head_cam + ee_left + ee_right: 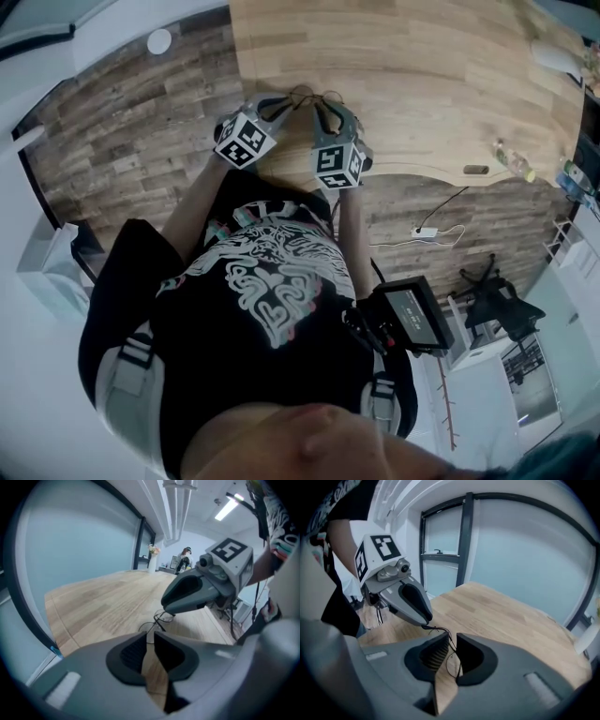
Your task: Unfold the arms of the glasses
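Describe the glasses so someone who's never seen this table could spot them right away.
Look at the near edge of the big wooden table, where the left gripper and right gripper come together. The glasses are pinched between them: a thin dark wire frame, far finer than the bulky grey grippers.

Operator wore a black tee (211, 323), short sleeves, big white ornamental chest print with small red and teal bits. Pale grey harness straps (128, 364) with black bands ran over both shoulders. A small black screen unit (413, 315) hung on a black bracket at the waist. Left gripper (151, 637) and right gripper (452, 641) were matte grey moulded shells with black recessed pads (433, 656) (ribbed, on the right one at least). Each carried a white cube (246, 141) with black square markers.
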Demonstrator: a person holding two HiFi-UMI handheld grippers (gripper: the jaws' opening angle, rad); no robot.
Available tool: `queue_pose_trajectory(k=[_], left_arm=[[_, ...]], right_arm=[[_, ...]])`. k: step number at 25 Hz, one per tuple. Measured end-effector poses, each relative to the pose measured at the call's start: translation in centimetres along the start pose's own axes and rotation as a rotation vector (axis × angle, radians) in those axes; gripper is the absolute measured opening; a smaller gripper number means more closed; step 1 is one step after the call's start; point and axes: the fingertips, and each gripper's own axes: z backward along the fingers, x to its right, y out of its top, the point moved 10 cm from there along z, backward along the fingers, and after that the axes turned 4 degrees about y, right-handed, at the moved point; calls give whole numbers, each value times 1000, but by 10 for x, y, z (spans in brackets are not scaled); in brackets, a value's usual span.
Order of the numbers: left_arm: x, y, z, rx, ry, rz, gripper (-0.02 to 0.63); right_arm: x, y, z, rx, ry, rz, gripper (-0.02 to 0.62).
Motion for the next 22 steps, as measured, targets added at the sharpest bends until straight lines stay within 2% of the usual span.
queue_pose_trajectory(k=[3, 5, 11, 16, 22], left_arm=[[-10, -1, -5, -11, -6, -24, 14], [-17, 0, -6, -10, -13, -23, 14], [-27, -4, -7, -15, -63, -13, 14], [-29, -5, -11, -20, -67, -15, 14], [-29, -4, -8, -21, -56, -27, 14]], right_arm=[[-4, 3, -14, -60, 14, 163, 51], [-5, 4, -22, -81, 34, 225, 51], [-7, 6, -33, -122, 58, 275, 51], [-13, 3, -37, -155, 84, 398, 51], [-17, 6, -43, -169, 91, 446, 51]])
